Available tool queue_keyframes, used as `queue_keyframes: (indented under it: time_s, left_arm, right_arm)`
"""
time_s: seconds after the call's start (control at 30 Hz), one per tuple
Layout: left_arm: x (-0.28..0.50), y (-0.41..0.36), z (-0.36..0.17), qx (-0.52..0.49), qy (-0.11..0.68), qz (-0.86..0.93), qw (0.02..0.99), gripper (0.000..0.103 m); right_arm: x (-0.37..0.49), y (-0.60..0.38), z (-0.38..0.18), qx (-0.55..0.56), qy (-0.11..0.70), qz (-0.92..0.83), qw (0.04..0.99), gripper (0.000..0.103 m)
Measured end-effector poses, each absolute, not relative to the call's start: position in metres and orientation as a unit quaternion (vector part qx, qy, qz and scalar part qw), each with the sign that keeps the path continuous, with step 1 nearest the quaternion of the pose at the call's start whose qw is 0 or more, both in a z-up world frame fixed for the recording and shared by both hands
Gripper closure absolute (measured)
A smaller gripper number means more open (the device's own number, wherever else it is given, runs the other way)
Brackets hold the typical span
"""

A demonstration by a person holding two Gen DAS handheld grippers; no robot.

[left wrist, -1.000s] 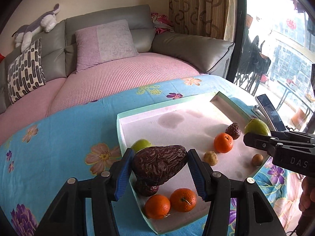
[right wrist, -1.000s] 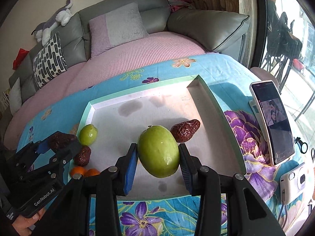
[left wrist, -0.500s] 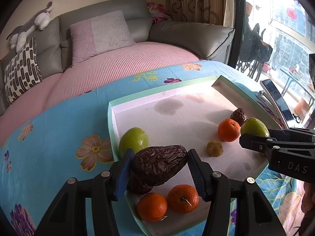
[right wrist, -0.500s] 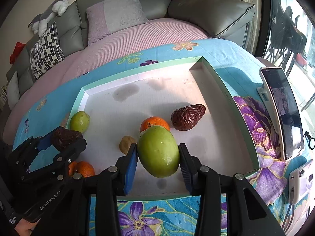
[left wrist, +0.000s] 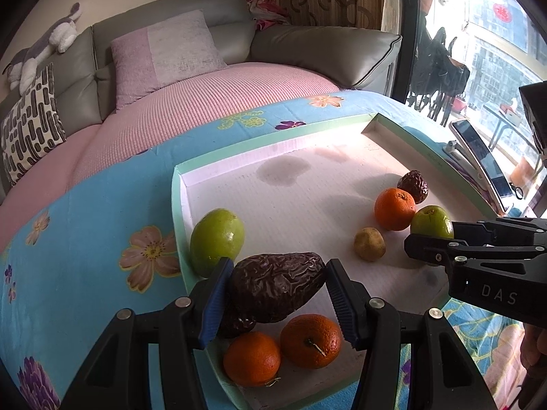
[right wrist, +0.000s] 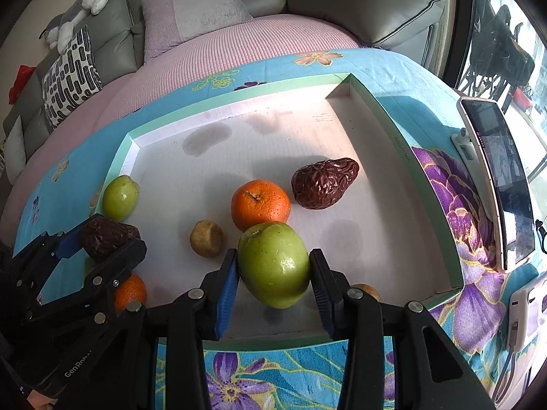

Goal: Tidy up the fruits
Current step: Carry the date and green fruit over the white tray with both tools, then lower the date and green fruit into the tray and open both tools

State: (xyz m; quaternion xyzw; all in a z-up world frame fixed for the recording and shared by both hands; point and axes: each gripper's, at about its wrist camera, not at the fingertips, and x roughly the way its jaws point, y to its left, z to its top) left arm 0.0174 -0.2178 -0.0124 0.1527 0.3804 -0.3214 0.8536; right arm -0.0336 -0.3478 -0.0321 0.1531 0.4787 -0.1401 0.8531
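Clearly, the sorting is under way but unfinished. In the left wrist view, the left gripper (left wrist: 277, 294) is clamped on a wrinkled brown date (left wrist: 275, 290), which it holds just above the near left corner of the green-rimmed tray (left wrist: 177, 184). Below and beside it lie a second dark date (left wrist: 236, 323), partly hidden, and two oranges (left wrist: 251, 358) touching each other; a green fruit (left wrist: 216, 237) rests against the left wall. That corner reads as a mixed cluster, so whether the grouping is by kind cannot be told. Farther right, a third orange (left wrist: 395, 204), another date (left wrist: 413, 186) and a small tan fruit (left wrist: 369, 244) sit near one another, apparently not yet placed. The right gripper (left wrist: 430, 235) enters from the right, closed around a green fruit.

In the right wrist view, the right gripper (right wrist: 273, 273) grips a large green fruit (right wrist: 275, 266) between its blue pads (right wrist: 227, 290), lifted over the tray's near edge, just in front of the loose orange (right wrist: 260, 204). The tan fruit (right wrist: 207, 239) and the date (right wrist: 324, 182) lie on the tray floor beside that orange, and another small tan piece (right wrist: 367, 290) peeks out behind the right finger. A phone (right wrist: 495, 177) stands outside the tray. Judging from this, both held fruits are not yet set down, and at least four loose ones remain.
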Motion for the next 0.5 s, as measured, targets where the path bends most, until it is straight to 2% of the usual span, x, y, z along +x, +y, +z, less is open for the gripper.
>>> queue_keyframes:
  time_s: [0.5]
  left_arm:
    - [0.006,-0.215,-0.004,0.166,0.394,-0.320,0.846,0.042]
  right_arm:
    - [-0.039,-0.341,-0.012,0.144,0.478,-0.139,0.855,0.058]
